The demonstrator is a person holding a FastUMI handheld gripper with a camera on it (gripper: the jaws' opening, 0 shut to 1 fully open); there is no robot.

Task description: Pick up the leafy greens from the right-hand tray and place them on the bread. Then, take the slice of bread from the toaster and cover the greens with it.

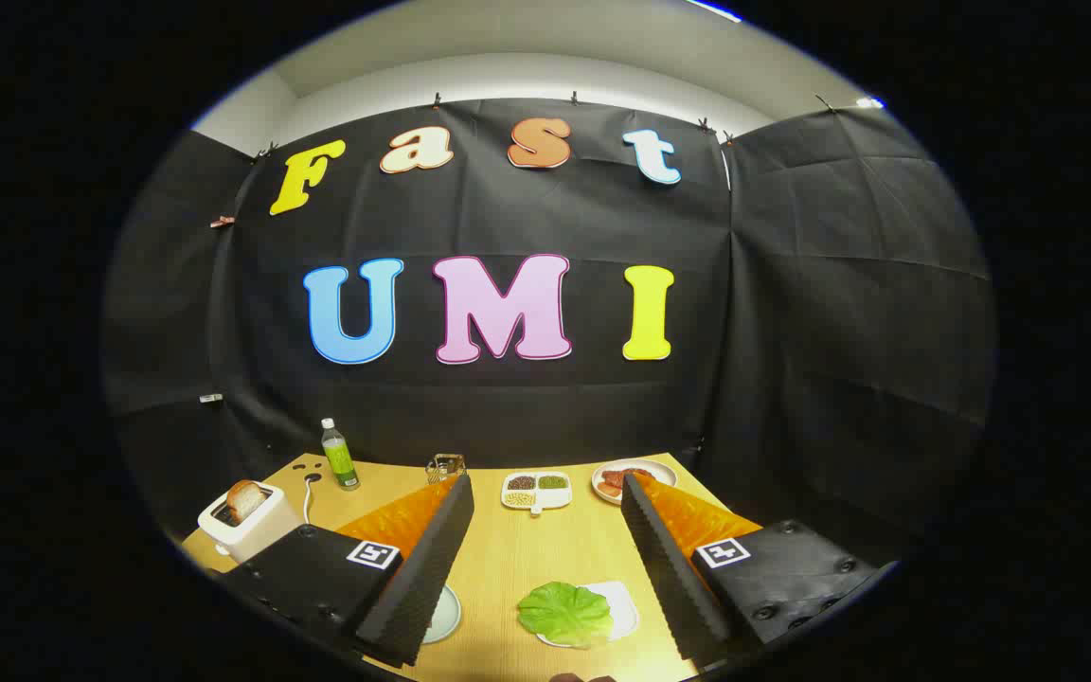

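The leafy greens (564,613) are a flat, bright green leaf lying on a small white tray (626,606), low between my two fingers. My gripper (545,483) is open and holds nothing, raised above the wooden table (498,559). A white toaster (247,530) stands beyond my left finger, with a slice of bread (244,499) sticking up out of its slot. The rim of a white plate (448,614) peeks out beside my left finger (422,559); what lies on it is hidden.
At the back of the table stand a green bottle (339,457), a small glass holder (446,466), a divided white dish of grains (536,491) and a plate of reddish meat (623,476). The toaster's cord (307,493) runs behind it.
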